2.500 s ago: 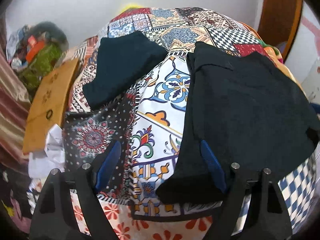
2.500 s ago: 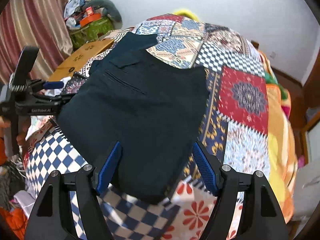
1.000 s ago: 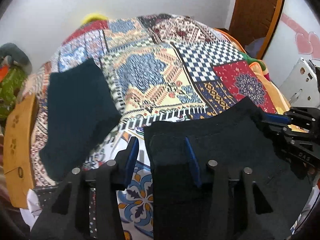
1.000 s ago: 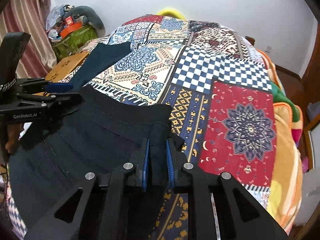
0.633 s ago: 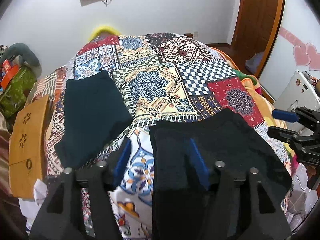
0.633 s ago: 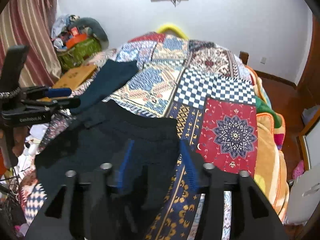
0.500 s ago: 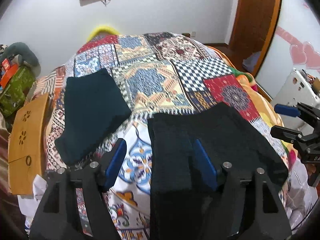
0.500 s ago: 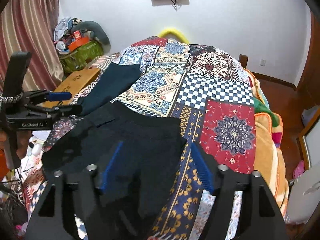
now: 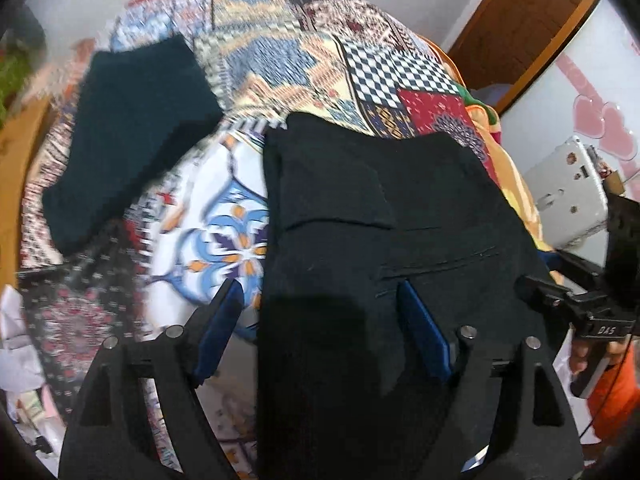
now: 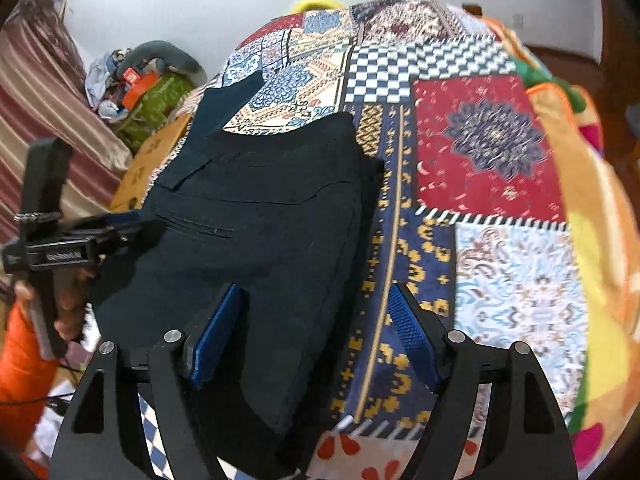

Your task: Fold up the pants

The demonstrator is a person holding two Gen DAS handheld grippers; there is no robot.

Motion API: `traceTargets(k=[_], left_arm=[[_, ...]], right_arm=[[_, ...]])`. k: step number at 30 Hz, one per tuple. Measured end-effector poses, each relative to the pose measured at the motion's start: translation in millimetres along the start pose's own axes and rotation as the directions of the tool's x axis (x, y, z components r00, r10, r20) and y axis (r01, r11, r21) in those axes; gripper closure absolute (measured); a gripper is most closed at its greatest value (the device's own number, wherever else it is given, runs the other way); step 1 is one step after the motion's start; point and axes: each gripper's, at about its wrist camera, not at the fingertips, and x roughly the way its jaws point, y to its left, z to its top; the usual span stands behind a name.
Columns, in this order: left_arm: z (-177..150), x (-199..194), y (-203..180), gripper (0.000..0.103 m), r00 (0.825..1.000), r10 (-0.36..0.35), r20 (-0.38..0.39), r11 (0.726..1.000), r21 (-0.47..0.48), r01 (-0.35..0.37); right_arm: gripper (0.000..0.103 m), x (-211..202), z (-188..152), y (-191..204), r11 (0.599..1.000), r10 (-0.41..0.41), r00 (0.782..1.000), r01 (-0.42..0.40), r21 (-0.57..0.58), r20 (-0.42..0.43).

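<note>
Pants [image 9: 360, 216], black, lying folded on a patchwork bedspread [image 10: 488, 140] near its front edge, welt pocket seam facing up. Left gripper [image 9: 320, 320]: jaws have just been opening and stand apart, blue pads straddling the left edge of the fabric without pressing on it. Right gripper [image 10: 312, 320]: jaws apart, likewise just opened, pads either side of the garment's right edge, no pinch visible. Each gripper is seen from the other's camera, held by a hand with an orange sleeve [image 10: 20, 364]. Handling, as judged: soft woven cloth, light, limp, prone to sagging and to shifting layers if lifted by one point; not fragile, little slip against the textured spread. Best hold appears to be the two near corners or the doubled edge, both layers pinched together, so the stack travels as one. Second dark folded garment [image 9: 128, 136], teal-black, lies well apart to the left on the same bedspread. Beyond: wooden board [image 10: 148, 160] at the bed's left side, clutter pile against a striped curtain [image 10: 48, 120], brown door [image 9: 520, 28].
</note>
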Motion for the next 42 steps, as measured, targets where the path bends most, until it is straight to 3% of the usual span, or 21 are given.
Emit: traceTargets(k=[6, 12, 15, 21, 26, 34, 42], left_arm=[[14, 15, -5, 0.014, 0.997, -0.062, -0.040, 0.998, 0.003, 0.062], [23, 22, -11, 0.014, 0.993, -0.104, -0.062, 0.995, -0.010, 0.104], [22, 19, -15, 0.029, 0.995, -0.092, -0.039, 0.996, 0.016, 0.093], [12, 2, -9, 0.063, 0.993, -0.117, -0.011, 0.992, -0.040, 0.117], [-11, -23, -21, 0.070, 0.995, -0.094, 0.024, 0.996, -0.003, 0.094], [-25, -74, -23, 0.076, 0.990, -0.037, 0.135, 0.999, 0.026, 0.033], [-12, -132, 1, 0.076, 0.952, 0.036, 0.306, 0.999, 0.014, -0.042]], right_arm=[[0.030, 26, 10, -7, 0.996, 0.087, 0.995, -0.086, 0.032, -0.051], [0.057, 35, 20, -6, 0.988, 0.156, 0.986, -0.155, 0.030, -0.060], [0.067, 30, 18, -3, 0.989, 0.147, 0.989, -0.147, 0.008, -0.019], [0.078, 17, 15, 9, 0.994, 0.103, 0.994, -0.101, -0.041, 0.029], [0.085, 0, 12, 19, 0.993, 0.098, 0.994, -0.095, -0.066, 0.054], [0.086, -23, 15, 60, 0.981, 0.096, 0.990, -0.076, -0.180, 0.106], [0.086, -30, 51, 107, 0.955, 0.143, 0.973, -0.088, -0.284, 0.179]])
